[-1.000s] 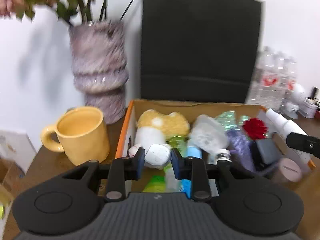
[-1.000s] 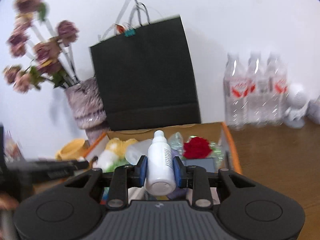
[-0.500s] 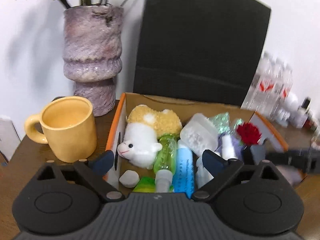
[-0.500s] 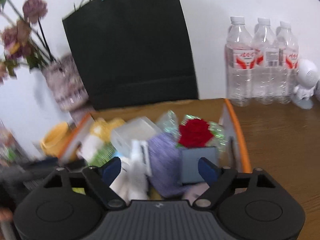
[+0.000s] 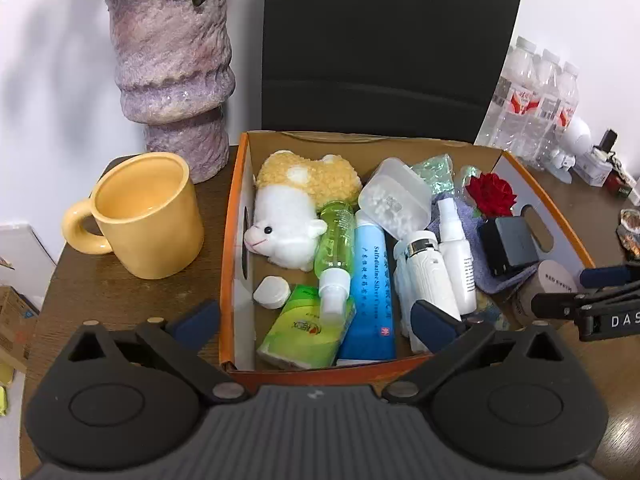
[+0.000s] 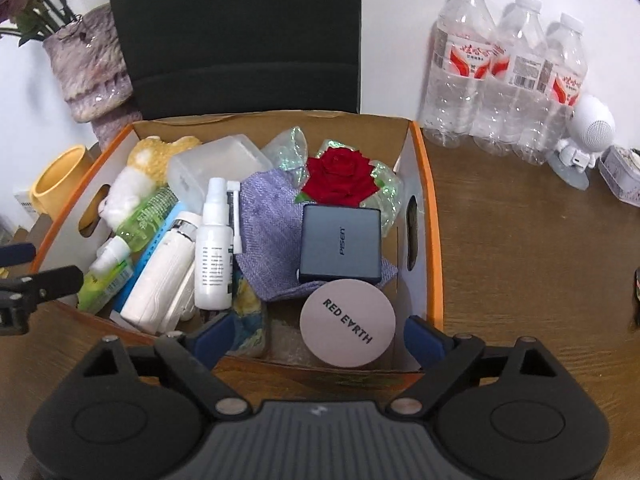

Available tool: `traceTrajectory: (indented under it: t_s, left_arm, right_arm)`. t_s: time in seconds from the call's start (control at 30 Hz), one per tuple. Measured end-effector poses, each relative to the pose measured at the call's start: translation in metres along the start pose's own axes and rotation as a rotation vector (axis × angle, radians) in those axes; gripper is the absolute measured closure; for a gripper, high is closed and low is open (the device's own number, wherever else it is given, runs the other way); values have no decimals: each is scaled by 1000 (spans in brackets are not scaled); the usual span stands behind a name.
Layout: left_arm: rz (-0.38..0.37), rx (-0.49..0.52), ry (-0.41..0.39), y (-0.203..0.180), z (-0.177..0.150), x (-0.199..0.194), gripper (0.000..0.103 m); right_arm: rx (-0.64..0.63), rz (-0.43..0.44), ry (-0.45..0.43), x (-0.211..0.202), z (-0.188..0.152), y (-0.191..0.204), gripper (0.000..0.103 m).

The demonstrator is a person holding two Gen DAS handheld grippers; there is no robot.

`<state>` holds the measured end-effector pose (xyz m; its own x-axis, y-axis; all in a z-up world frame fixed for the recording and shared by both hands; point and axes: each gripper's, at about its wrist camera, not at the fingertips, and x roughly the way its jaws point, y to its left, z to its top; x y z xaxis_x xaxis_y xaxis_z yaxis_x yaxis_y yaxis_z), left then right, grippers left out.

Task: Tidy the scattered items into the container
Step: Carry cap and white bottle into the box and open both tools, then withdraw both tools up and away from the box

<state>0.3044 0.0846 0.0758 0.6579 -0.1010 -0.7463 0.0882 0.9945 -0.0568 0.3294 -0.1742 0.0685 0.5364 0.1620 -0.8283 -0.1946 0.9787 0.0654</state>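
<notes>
An orange-rimmed cardboard box [image 5: 234, 240] [image 6: 434, 240] holds several items. Among them are a plush sheep [image 5: 288, 220], a green bottle [image 5: 336, 236], a blue tube [image 5: 370, 280], a red rose [image 6: 340, 176], a dark charger [image 6: 340, 244] and a round tin [image 6: 348, 324]. A small white jar [image 5: 272, 292] lies on the box floor by the near left wall. A white spray bottle [image 6: 214, 256] [image 5: 456, 256] lies among the other bottles. My left gripper [image 5: 316, 318] hovers over the near rim, its jaws opening with nothing gripped. My right gripper [image 6: 320, 336] hovers over the tin, its jaws also opening and holding nothing.
A yellow mug [image 5: 148, 216] and a purple vase [image 5: 172, 64] stand left of the box, and a black paper bag [image 5: 384, 40] stands behind it. To the right stand water bottles [image 6: 504, 76], a white round figure [image 6: 592, 128] and a small tin [image 6: 622, 176].
Both grippers have opened wide and tipped downward. The small white jar left my left gripper and the white spray bottle left my right gripper; both now lie in the box.
</notes>
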Motion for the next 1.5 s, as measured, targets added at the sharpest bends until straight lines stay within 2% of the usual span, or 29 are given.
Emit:
traceTrajectory:
  t_s: [0.23, 0.37, 0.43, 0.47, 0.7, 0.8, 0.93, 1.07, 1.2, 1.5]
  left_arm:
    - [-27, 42, 11, -4, -1, -4, 0]
    - [-9, 92, 15, -14, -3, -1, 0]
    - [-65, 72, 61, -13, -3, 4, 2]
    - [-87, 65, 60, -13, -4, 5, 2]
    - [-90, 52, 63, -12, -4, 6, 2]
    - [-39, 55, 57, -17, -2, 1, 5]
    - [13, 46, 24, -20, -7, -18, 6]
    - [36, 32, 9, -22, -12, -42, 6]
    - [24, 14, -37, -33, -23, -82, 6]
    - [9, 53, -69, -66, -59, -151, 5]
  right_arm:
    - [28, 24, 8, 5, 0, -4, 9]
    - [26, 21, 4, 5, -1, -3, 9]
    - [23, 26, 4, 4, -1, -4, 9]
    - [23, 27, 4, 4, -1, -4, 9]
    - [23, 28, 4, 5, -1, -4, 9]
    - [30, 26, 3, 2, 0, -3, 9]
    - [18, 86, -25, -20, -3, 2, 9]
    - [-54, 72, -62, -55, -24, 16, 9]
    - [-67, 33, -63, -79, -39, 19, 9]
    - [-88, 53, -72, -138, -84, 26, 9]
